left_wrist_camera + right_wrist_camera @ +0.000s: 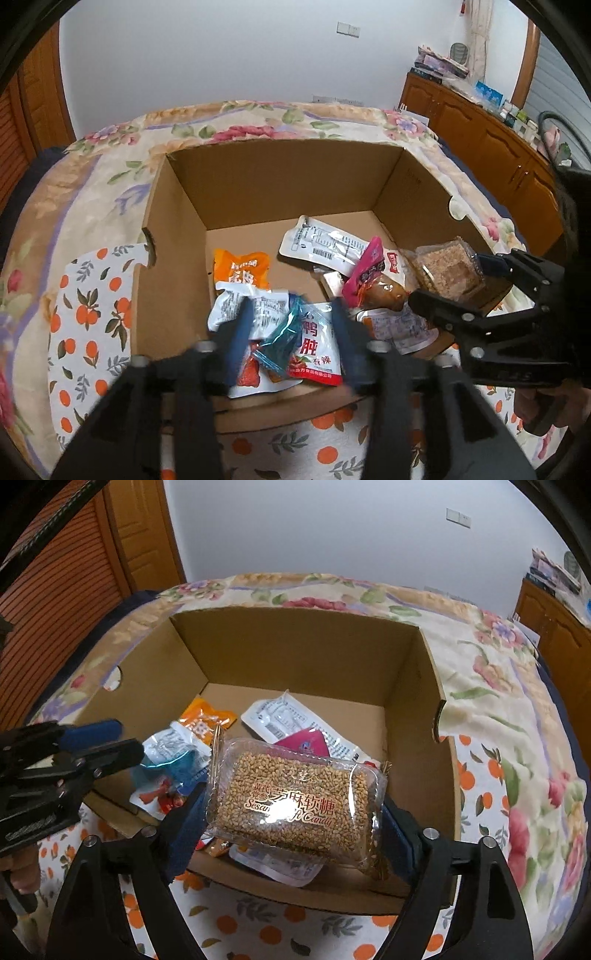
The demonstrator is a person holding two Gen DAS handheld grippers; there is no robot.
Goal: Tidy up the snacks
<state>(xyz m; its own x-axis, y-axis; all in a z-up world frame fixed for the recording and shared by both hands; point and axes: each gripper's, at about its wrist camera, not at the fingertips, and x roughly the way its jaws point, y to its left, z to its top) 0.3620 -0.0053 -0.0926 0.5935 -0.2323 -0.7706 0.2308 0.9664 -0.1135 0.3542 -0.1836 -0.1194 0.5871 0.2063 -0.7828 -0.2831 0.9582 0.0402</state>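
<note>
An open cardboard box [277,184] [295,653] stands on the bed with several snack packets on its floor: an orange one [242,269], a white one [325,240], a pink one [365,269] and a red-and-white one [317,350]. My left gripper [293,336] [129,738] is open over the near left corner. A teal foil packet [280,339] [173,764] lies between its fingers without touching the pads. My right gripper [293,812] [447,280] is shut on a clear sesame candy box [295,801] [447,269], held tilted above the box's near right part.
The box rests on an orange-fruit print cloth [88,314] spread over a floral bedcover [517,701]. A wooden cabinet [480,136] with clutter on top runs along the right wall. A wooden louvred door [62,590] stands on the left.
</note>
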